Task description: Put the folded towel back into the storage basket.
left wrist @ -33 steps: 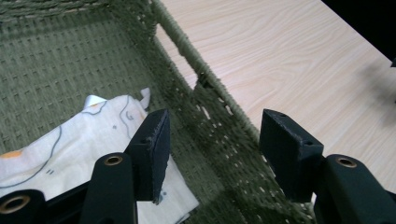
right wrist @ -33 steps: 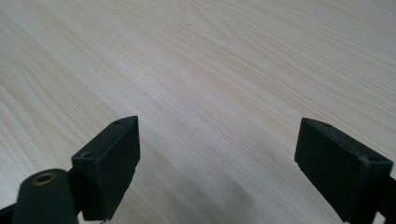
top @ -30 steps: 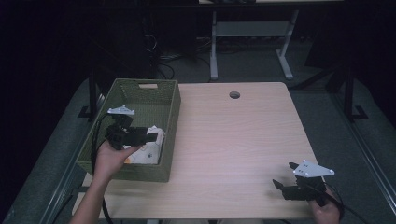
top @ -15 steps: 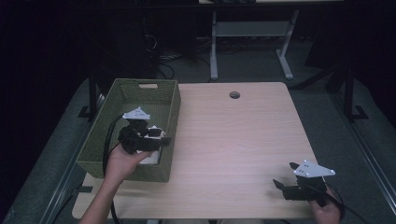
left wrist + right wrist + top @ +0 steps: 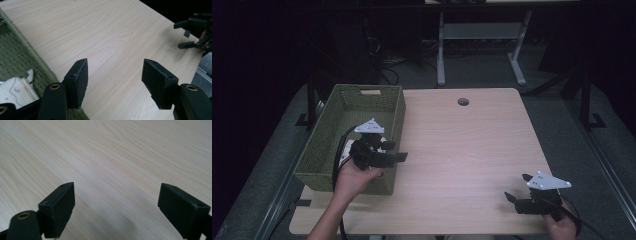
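A green woven basket stands on the left side of the light wooden table. A white crumpled item with faint markings lies on the basket floor; in the high view my hand and gripper mostly hide it. My left gripper hovers over the basket's right wall and points right across the table. It is open, its jaws have just been opening, and nothing lies between them. My right gripper rests near the front right corner, open and empty, over bare wood.
A dark round grommet sits in the tabletop near the far edge. The left gripper view catches the right gripper at the far side. A grey metal stand is on the dark floor behind the table.
My left gripper has moved right, from inside the basket to above its right wall, and its jaws stand wider. The right gripper has stayed put.
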`<state>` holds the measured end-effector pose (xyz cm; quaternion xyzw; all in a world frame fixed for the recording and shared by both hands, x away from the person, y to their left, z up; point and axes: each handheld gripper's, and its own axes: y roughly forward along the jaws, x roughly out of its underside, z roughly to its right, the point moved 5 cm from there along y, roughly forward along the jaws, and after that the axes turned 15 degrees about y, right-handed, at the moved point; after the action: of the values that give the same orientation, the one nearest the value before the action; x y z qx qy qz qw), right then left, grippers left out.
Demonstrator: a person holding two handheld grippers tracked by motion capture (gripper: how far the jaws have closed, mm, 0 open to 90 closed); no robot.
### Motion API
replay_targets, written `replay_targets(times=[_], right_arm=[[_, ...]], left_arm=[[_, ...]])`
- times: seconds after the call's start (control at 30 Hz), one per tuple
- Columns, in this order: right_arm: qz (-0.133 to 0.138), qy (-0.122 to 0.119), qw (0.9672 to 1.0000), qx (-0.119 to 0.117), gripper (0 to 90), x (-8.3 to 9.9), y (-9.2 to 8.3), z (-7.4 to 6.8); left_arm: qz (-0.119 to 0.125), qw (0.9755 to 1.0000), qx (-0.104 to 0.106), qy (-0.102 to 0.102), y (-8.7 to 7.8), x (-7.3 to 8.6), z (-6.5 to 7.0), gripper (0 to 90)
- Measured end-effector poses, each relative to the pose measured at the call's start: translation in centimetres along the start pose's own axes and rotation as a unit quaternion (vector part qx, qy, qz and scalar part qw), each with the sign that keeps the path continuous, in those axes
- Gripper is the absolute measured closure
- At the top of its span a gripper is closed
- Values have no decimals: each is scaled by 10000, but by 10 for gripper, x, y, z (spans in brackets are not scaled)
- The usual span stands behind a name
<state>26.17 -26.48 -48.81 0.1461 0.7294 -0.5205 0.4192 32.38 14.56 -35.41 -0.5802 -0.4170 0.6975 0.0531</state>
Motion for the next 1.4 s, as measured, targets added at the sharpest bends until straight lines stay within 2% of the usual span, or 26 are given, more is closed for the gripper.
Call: replay_targets(times=[0.07,0.27,0.33,0.4,0.67,0.87,0.97,1.13,1.23,1.4], right_arm=[[2,-16,10000,5,137,0,0,0],[19,-18,10000,8,137,0,-2,1],[23,-13,10000,9,137,-1,-2,1],[15,-19,10000,7,137,0,-2,1],[-8,-38,10000,-6,137,0,-1,0],[-5,-42,10000,-6,137,0,-1,0],[-6,-33,10000,-20,137,0,-1,-1],[-12,-32,10000,-6,137,0,-2,-1],[-8,-27,10000,-8,137,0,-2,-1],[-35,-53,10000,-15,137,1,-1,-2]], left_arm=[[1,9999,105,33,3,-2,5,385],[-28,9997,204,163,10,-6,19,379],[-44,9996,191,189,10,-6,20,379],[-80,9995,110,296,12,-6,22,374],[-32,9991,169,386,21,-7,36,374],[171,9984,330,424,27,-10,52,372],[184,9981,309,505,31,-10,58,372],[184,9980,342,497,39,-7,64,372],[291,9978,469,378,45,-2,70,372],[424,9975,470,318,54,4,78,373]])
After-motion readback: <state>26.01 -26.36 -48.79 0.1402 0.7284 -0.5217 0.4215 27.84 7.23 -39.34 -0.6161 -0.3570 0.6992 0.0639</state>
